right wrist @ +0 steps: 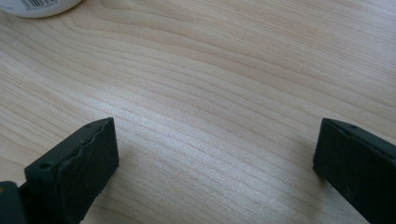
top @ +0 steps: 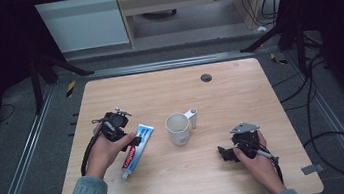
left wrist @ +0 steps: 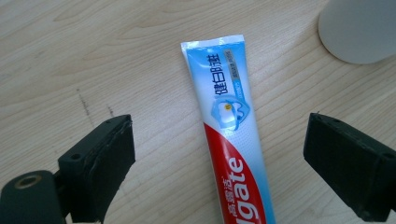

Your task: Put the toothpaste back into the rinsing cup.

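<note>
left hand-held gripper [left wrist: 219, 154] hovers wide open over the toothpaste tube [left wrist: 231, 140], lying untouched at lower centre on the table [left wrist: 93, 56]; the grasp is not yet made. right hand-held gripper [right wrist: 215, 163] waits wide, empty.

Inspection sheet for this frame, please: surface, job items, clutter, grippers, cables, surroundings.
Surface: light wooden table, bare apart from a dark round grommet near its far edge.
Job's things: blue, white and red toothpaste tube lying flat, cap end toward the person; white ceramic mug upright to its right, apart from it, handle pointing away.
Clutter: nothing seen.
Grippers: left gripper above the tube, jaws open on either side of it, not touching; right gripper open over bare wood.
Cables: black cable trails from the left gripper; more black cables on the floor at right.
Surroundings: dark floor, metal rails, white cabinet beyond.
</note>
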Tool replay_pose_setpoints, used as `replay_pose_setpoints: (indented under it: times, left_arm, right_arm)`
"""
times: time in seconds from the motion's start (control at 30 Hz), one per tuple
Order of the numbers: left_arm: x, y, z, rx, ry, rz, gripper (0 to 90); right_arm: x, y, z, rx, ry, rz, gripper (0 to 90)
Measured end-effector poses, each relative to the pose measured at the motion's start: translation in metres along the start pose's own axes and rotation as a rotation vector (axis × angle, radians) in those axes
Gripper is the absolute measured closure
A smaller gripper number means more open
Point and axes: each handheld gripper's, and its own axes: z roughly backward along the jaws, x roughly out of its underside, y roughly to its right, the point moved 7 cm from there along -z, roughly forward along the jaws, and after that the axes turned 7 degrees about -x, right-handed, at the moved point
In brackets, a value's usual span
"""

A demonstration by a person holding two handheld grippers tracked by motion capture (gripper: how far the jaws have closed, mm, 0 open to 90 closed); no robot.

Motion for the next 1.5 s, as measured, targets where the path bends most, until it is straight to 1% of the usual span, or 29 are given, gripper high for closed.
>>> replay_pose_setpoints:
  times: [0.17,0.2,0.3,0.37,0.57,0.7,0.73,0.8,0.83,0.87,0.9,0.93,0.97,1.0,1.03,1.07,1.1,1.2,1.33,1.47,1.5]
  left_arm:
    - [-0.01,0.007,-0.004,-0.003,-0.015,-0.015,10.0]
    - [-0.013,0.009,-0.007,0.003,-0.027,-0.019,10.1]
    - [-0.017,0.011,-0.011,0.004,-0.039,-0.021,10.9]
    - [-0.019,0.012,-0.014,0.0,-0.053,-0.026,13.7]
    - [-0.022,0.014,-0.019,0.006,-0.08,-0.035,16.4]
    - [-0.024,0.019,-0.023,0.017,-0.095,-0.041,18.8]
    - [-0.024,0.021,-0.025,0.025,-0.108,-0.043,20.1]
    - [-0.025,0.022,-0.027,0.026,-0.114,-0.044,21.9]
    - [-0.025,0.023,-0.029,0.031,-0.12,-0.044,21.9]
    - [-0.025,0.023,-0.031,0.034,-0.126,-0.04,25.5]
    - [-0.025,0.023,-0.032,0.035,-0.133,-0.035,26.5]
    - [-0.025,0.023,-0.032,0.035,-0.133,-0.035,27.2]
    - [-0.023,0.022,-0.034,0.033,-0.15,-0.034,28.0]
    - [-0.023,0.022,-0.034,0.033,-0.15,-0.034,28.4]
    - [-0.022,0.02,-0.035,0.028,-0.164,-0.034,29.2]
    - [-0.021,0.019,-0.036,0.027,-0.169,-0.03,29.5]
    - [-0.018,0.017,-0.039,0.028,-0.186,-0.02,29.7]
    - [-0.015,0.014,-0.043,0.031,-0.201,-0.014,29.7]
    - [-0.012,0.013,-0.051,0.045,-0.219,0.003,29.4]
    - [-0.01,0.015,-0.059,0.049,-0.241,0.026,29.9]
    - [-0.009,0.015,-0.06,0.048,-0.247,0.021,30.5]
  right_arm:
    - [0.0,0.0,0.0,-0.002,-0.003,-0.001,0.3]
    - [0.0,0.0,0.0,-0.005,-0.001,0.003,0.3]
    - [0.0,0.0,0.0,-0.005,-0.002,0.003,0.3]
    - [0.0,0.0,0.0,-0.006,-0.002,0.002,0.3]
    - [0.0,0.0,0.0,-0.005,-0.002,0.002,0.3]
    - [0.0,0.0,0.0,-0.006,-0.002,0.0,0.4]
    - [0.0,0.0,0.0,-0.006,-0.002,0.002,0.3]
    - [0.0,0.0,0.0,-0.006,-0.002,0.0,0.3]
    - [0.0,0.0,0.0,-0.006,-0.002,0.0,0.3]
    - [0.0,0.0,0.0,-0.006,-0.002,0.001,0.3]
    - [0.0,0.0,0.0,-0.006,-0.002,0.001,0.3]
    - [0.0,0.0,0.0,-0.006,-0.002,0.001,0.3]
    - [0.0,0.0,0.0,-0.006,-0.002,0.001,0.4]
    - [0.0,0.0,0.0,-0.006,-0.002,0.001,0.4]
    - [0.0,0.0,0.0,-0.006,-0.002,0.001,0.4]
    - [0.0,0.0,0.0,-0.006,-0.002,0.001,0.3]
    - [0.0,0.0,0.0,-0.005,-0.002,0.001,0.3]
    - [0.0,0.0,0.0,-0.006,-0.002,0.001,0.3]
    - [0.0,0.0,0.0,-0.006,-0.002,0.002,0.3]
    - [0.0,0.0,0.0,-0.007,-0.001,0.002,0.3]
    - [0.0,0.0,0.0,-0.007,-0.002,0.0,0.3]
